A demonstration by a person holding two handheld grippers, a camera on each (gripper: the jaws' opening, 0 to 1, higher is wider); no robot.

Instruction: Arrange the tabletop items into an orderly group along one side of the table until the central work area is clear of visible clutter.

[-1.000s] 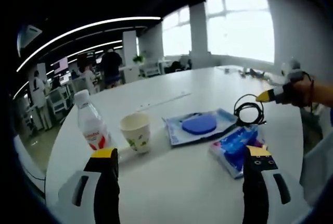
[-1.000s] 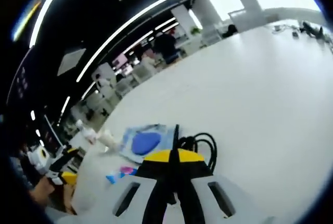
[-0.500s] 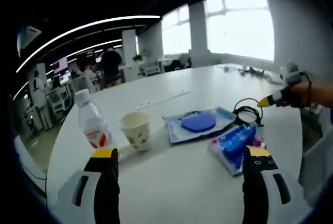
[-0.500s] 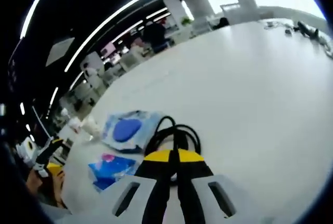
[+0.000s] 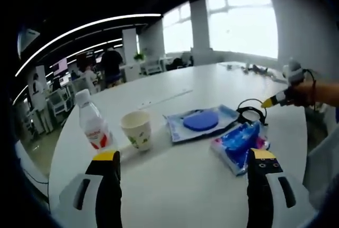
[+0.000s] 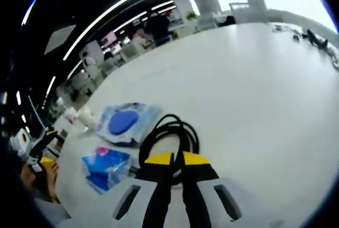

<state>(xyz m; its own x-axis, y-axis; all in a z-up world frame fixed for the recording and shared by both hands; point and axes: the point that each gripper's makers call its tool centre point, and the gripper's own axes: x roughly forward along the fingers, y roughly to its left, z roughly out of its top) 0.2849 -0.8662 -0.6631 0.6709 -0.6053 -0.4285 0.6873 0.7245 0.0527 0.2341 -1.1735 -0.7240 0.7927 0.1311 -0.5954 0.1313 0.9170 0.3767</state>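
On the white table (image 5: 175, 185), the left gripper (image 5: 183, 159) hovers with its jaws wide apart and nothing between them, facing a row that runs across its view: an upright water bottle (image 5: 91, 122), a paper cup (image 5: 136, 130) just beside it, then a flat clear packet with a blue disc (image 5: 200, 121) lying with its long side along the row, and a blue wipes pack (image 5: 237, 142) near the right jaw. In the right gripper view the right gripper (image 6: 174, 159) has its jaws only slightly parted, with no firm grip to be seen, at the near edge of a coiled black cable (image 6: 168, 135) whose loop stretches away from the tips. The cable lies just beside the disc packet (image 6: 124, 122) and the wipes pack (image 6: 106, 165), both to its left.
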